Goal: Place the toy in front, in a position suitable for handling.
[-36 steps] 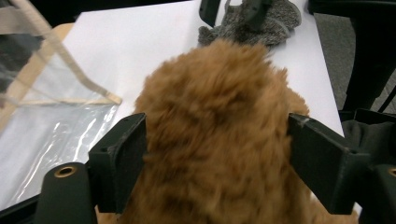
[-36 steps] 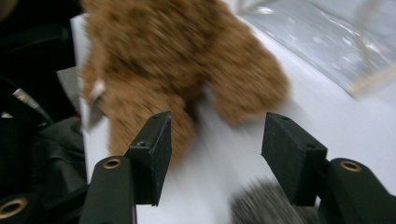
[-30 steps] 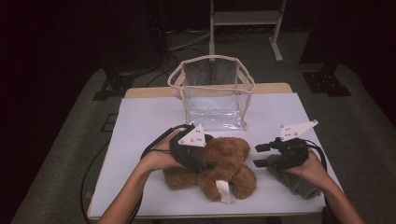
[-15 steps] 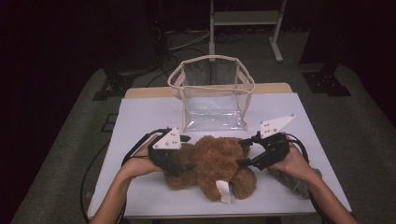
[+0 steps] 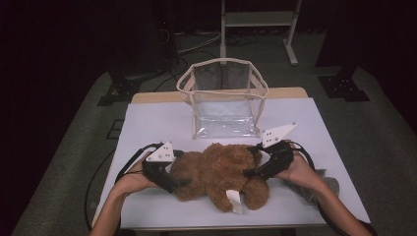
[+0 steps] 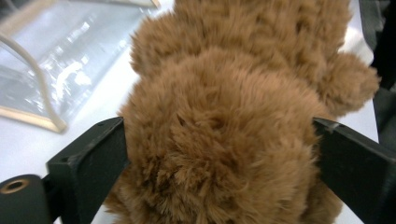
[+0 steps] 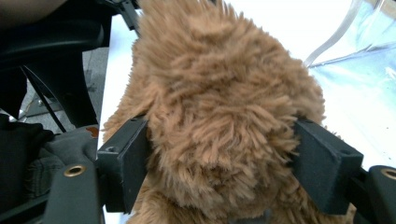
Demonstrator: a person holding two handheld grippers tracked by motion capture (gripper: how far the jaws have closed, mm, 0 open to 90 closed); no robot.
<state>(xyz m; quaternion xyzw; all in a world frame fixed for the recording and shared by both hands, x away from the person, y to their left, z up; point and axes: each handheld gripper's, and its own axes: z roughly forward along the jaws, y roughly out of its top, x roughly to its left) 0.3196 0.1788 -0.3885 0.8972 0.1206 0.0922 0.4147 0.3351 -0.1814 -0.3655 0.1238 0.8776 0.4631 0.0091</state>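
White table [image 5: 147,118]: both grippers' jaws, just opening, straddle teddy bear [image 5: 219,172]; clear bag [image 5: 223,101] behind.

You are sitting in what looks like a recording lab or studio, not a home. The small wooden-edged table [image 5: 295,92] in front of you is covered with a plain white sheet [image 5: 152,118], and the surroundings fall away into near-black darkness, so the lit tabletop stands out like a stage. Beneath it lies grey carpeted flooring [image 5: 378,132]. Black metal stand feet [image 5: 343,87] rest on the carpet to either side, loose black cables [image 5: 196,42] trail across the floor behind, and a pale metal frame on legs [image 5: 258,22] stands at the back. No household furniture is around you.
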